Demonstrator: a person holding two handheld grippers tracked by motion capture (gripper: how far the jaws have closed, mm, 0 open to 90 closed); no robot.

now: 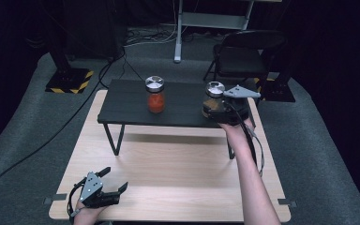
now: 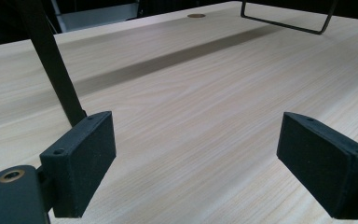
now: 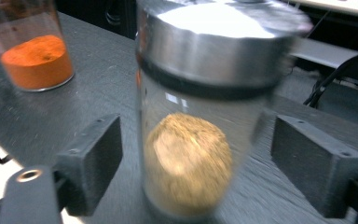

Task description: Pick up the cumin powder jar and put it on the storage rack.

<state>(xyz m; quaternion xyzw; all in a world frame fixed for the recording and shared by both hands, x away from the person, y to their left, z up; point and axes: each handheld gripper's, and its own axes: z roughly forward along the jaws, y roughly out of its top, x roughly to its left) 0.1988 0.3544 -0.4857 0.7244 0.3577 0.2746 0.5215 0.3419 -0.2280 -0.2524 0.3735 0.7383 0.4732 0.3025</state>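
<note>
Jar of clear glass with a brushed metal lid and tan-brown powder inside (image 3: pixel 200 135) stands upright on the right end of the low black shelf on hairpin legs (image 1: pixel 131 110), which sits across the far part of the pale wooden counter (image 1: pixel 168 173). In the high view the same jar (image 1: pixel 213 93) shows just left of the grey three-cornered plate on the right claw.

Right claw (image 3: pixel 196 172): reaches in from the near right, forearm stretched over the counter. Its jaws stand one on each side of the jar, at the lower half of the glass. A visible gap remains between each pad and the glass on both sides, so the pads do not press on it. The jar rests on the shelf under its own weight. The right gripper view is blurred, the jar most of all.

Second jar, clear glass with a metal lid and orange-red powder (image 1: pixel 155 95), stands upright on the same shelf, near its middle, well apart from the first jar and to its left. In the right gripper view it appears at the far left (image 3: pixel 35 51).

Left claw (image 1: pixel 110 185): rests low at the near left corner of the counter, held in the person's left hand. Its jaws are spread wide, with nothing between them but bare wood, as the left gripper view (image 2: pixel 196 158) confirms. One black hairpin leg of the shelf (image 2: pixel 51 60) rises just beyond its left pad.
</note>
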